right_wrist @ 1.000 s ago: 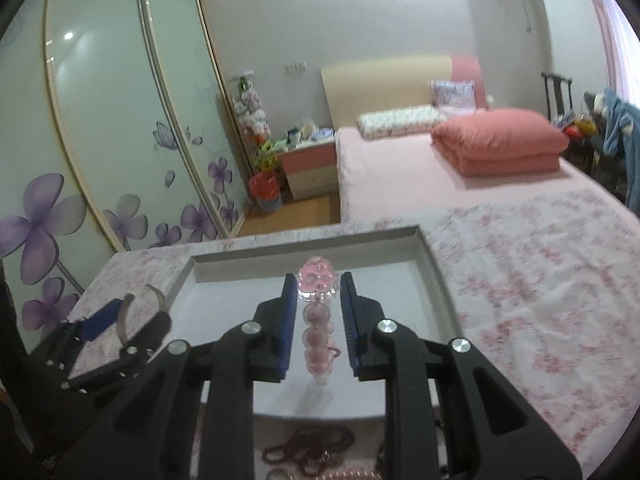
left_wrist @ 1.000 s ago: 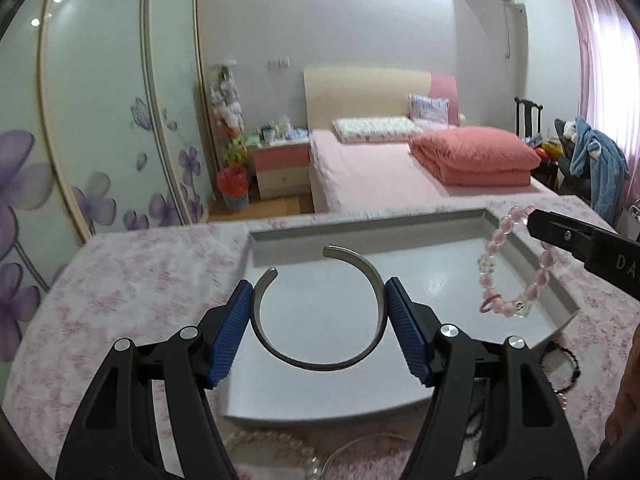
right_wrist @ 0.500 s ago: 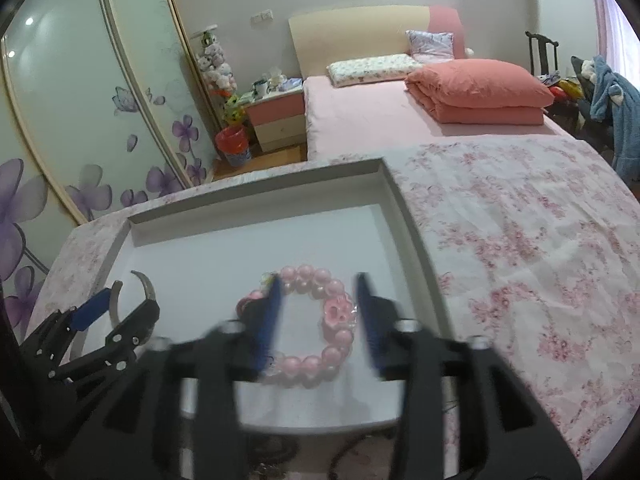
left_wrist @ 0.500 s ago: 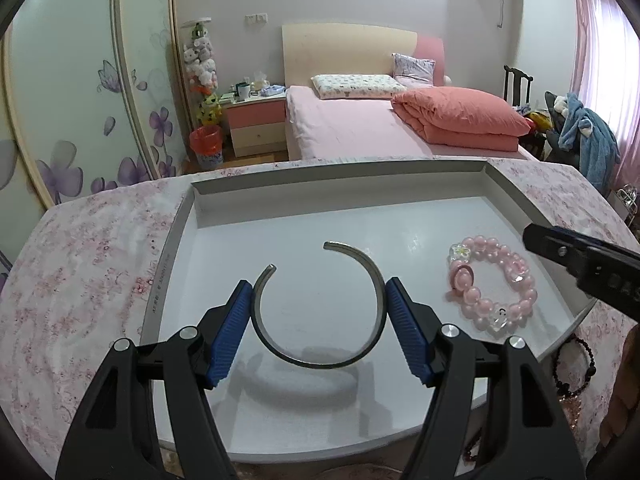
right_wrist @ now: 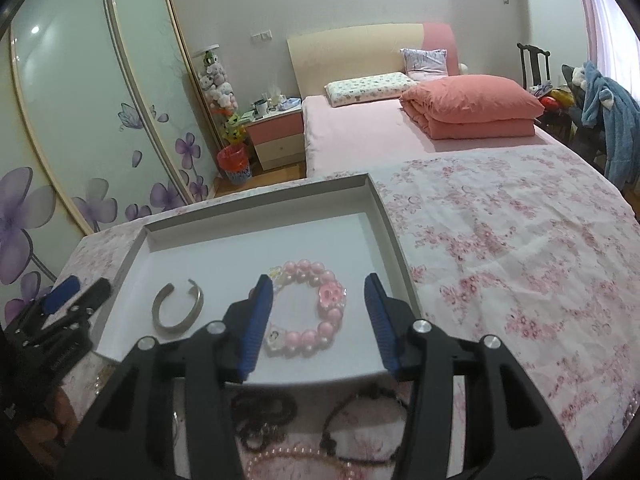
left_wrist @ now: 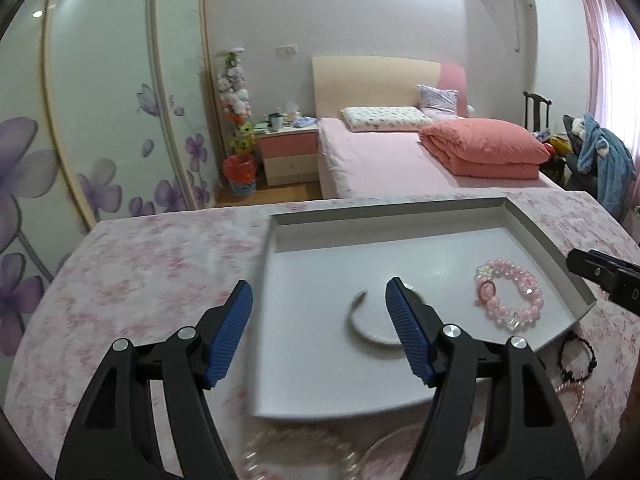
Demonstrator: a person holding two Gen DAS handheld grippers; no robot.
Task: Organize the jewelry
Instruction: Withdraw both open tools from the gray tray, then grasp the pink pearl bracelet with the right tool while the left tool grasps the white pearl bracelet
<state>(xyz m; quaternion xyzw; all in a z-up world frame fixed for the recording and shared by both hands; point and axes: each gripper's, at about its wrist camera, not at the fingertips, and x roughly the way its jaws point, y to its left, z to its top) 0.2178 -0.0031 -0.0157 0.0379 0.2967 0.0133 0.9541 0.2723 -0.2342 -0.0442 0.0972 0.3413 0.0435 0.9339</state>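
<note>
Open silver cuff bangle, pink bead bracelet flat in tray.

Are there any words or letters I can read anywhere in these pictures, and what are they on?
"D": one white letter on the right gripper's black arm, at the edge of the left wrist view; the rest is cut off.
White marks on the left gripper's black body, in the right wrist view: too blurred to read.
White tray, silver bangle, pink bead bracelet: no writing that I can see.

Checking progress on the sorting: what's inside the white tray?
Inside the white tray: a silver cuff bangle and a pink bead bracelet, apart. The right claw's finger hides part of the floor.
</note>
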